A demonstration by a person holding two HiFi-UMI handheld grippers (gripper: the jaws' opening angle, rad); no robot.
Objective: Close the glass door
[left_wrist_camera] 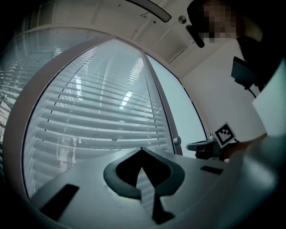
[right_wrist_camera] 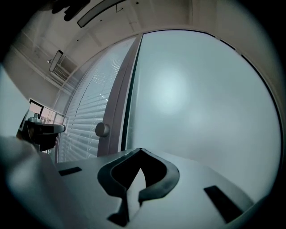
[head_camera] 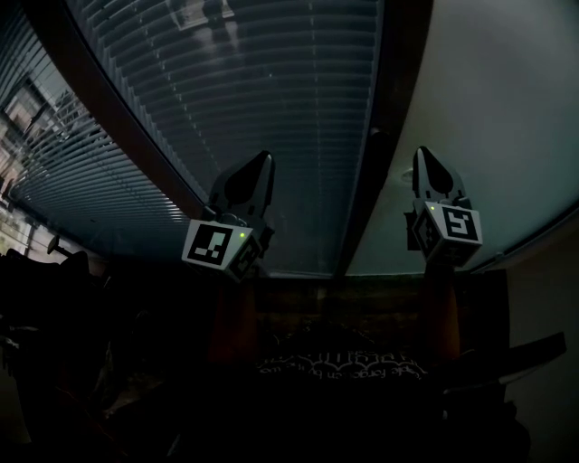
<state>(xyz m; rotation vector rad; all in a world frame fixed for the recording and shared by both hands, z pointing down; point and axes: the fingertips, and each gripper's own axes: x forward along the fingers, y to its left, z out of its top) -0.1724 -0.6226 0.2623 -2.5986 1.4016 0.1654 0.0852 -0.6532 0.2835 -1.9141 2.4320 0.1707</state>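
The glass door (head_camera: 244, 90) with horizontal blinds behind it fills the left and middle of the head view. Its dark edge frame (head_camera: 384, 108) runs down beside a plain pale panel (head_camera: 507, 108). A round knob (right_wrist_camera: 102, 129) sits on that frame, also visible as the knob (left_wrist_camera: 177, 140) in the left gripper view. My left gripper (head_camera: 265, 159) is raised in front of the blinds, shut, with nothing between its jaws. My right gripper (head_camera: 422, 154) is raised just right of the frame, in front of the pale panel, also shut and empty. Neither visibly touches the door.
A dark narrow slit (right_wrist_camera: 129, 103) shows between the door frame and the pale panel (right_wrist_camera: 196, 98). The person's dark clothing (head_camera: 344, 371) fills the bottom of the head view. A ceiling with a long light fitting (left_wrist_camera: 147, 8) is overhead.
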